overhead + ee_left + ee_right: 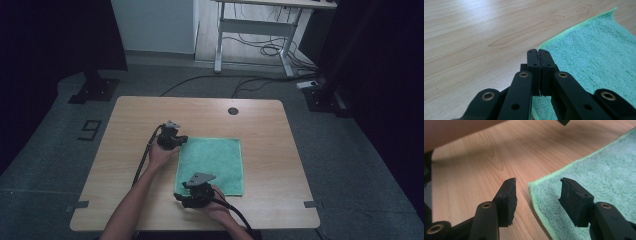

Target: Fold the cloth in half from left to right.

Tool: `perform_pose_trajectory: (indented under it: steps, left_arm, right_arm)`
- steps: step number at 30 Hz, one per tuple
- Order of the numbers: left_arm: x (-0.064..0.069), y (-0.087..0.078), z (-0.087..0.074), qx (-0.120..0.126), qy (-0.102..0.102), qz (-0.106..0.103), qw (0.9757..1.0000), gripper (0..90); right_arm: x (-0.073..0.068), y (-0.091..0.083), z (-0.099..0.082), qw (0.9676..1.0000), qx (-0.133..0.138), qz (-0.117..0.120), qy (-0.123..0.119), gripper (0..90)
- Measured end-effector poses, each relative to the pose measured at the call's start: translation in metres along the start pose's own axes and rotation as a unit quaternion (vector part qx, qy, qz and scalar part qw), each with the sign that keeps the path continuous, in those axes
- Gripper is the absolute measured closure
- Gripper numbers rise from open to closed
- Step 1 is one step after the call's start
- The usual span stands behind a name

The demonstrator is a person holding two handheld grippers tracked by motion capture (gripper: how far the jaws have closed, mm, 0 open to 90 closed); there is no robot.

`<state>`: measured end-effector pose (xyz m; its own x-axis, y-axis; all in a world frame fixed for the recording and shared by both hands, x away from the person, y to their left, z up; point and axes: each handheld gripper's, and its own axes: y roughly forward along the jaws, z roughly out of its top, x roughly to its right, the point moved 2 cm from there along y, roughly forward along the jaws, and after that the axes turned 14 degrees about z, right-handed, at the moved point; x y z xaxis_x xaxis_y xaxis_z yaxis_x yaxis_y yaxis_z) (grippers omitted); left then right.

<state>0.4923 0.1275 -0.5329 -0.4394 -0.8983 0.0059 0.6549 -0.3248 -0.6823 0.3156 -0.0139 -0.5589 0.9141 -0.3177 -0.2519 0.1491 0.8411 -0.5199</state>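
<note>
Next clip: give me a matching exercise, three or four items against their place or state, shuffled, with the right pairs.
Items:
1. left tool
2. right tool
3. green towel
4. table

States:
A. lies flat on the wood
B. jaws apart, astride a towel corner
C. light wood with a dark round hole near the far edge
D. shut on the towel's edge

Pairs: 1-D, 2-B, 3-A, 4-C

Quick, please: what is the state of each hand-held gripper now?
Left hand-held gripper: shut on the corner edge of the green terry cloth towel.
Right hand-held gripper: open, straddling the towel's corner.
</note>
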Motion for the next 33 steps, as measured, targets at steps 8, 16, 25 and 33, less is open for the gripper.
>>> perform_pose_trajectory:
  steps: [8, 16, 25, 33]
  left_arm:
    - [0.003, -0.001, 0.0, 0.001, 0.006, -0.001, 1.0, 88.4]
    - [0.004, -0.006, 0.002, 0.0, 0.012, -0.001, 0.9999, 88.5]
    - [0.006, -0.017, 0.005, 0.008, 0.019, -0.005, 0.9998, 88.4]
    - [0.006, -0.028, 0.008, 0.017, 0.022, -0.003, 0.9996, 88.4]
  right_arm:
    - [-0.001, 0.011, 0.002, 0.9998, -0.02, -0.006, -0.003, 49.9]
    - [0.002, 0.013, 0.003, 0.999, -0.028, -0.032, 0.009, 67.9]
    - [0.006, 0.009, 0.001, 0.9988, -0.023, -0.036, 0.023, 83.9]
    - [0.006, 0.001, -0.002, 0.9993, -0.005, -0.025, 0.026, 85.5]
